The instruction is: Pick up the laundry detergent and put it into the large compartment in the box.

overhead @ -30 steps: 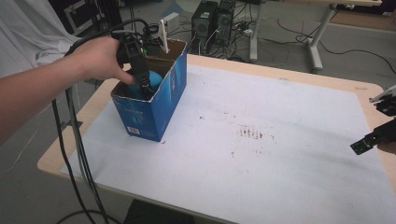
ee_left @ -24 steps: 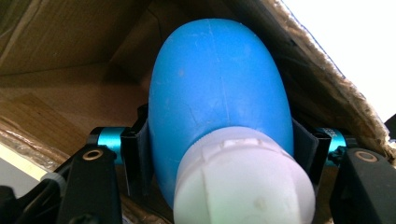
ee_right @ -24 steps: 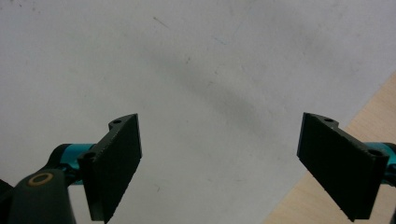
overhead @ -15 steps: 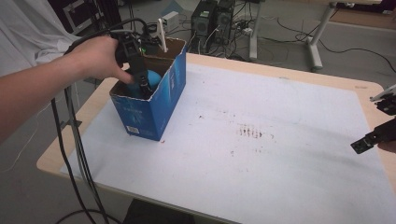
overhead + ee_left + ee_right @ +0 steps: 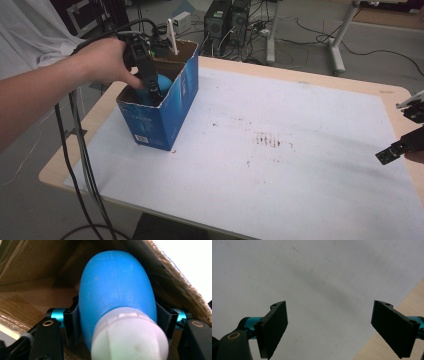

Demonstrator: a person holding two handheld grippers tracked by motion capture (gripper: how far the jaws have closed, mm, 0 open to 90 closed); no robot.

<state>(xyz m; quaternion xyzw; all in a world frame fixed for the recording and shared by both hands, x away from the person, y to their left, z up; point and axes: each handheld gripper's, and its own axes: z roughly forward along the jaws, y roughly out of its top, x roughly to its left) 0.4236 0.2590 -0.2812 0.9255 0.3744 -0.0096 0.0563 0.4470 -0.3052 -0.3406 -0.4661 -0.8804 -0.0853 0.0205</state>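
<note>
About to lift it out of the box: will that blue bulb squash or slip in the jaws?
The blue bulb looks rounded and smooth, so it may slip. It is probably soft rubber and may squash. The left gripper has just been opening around it, so the hold seems loose.

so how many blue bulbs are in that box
1 that shows: the blue bulb with a whitish cap sits inside the blue cardboard box at the table's left, between the left gripper's fingers, whose jaws have just been opening. More could lie hidden deeper in the box.

Black tool jaws, teal hinge pins, white sleeve.
</note>
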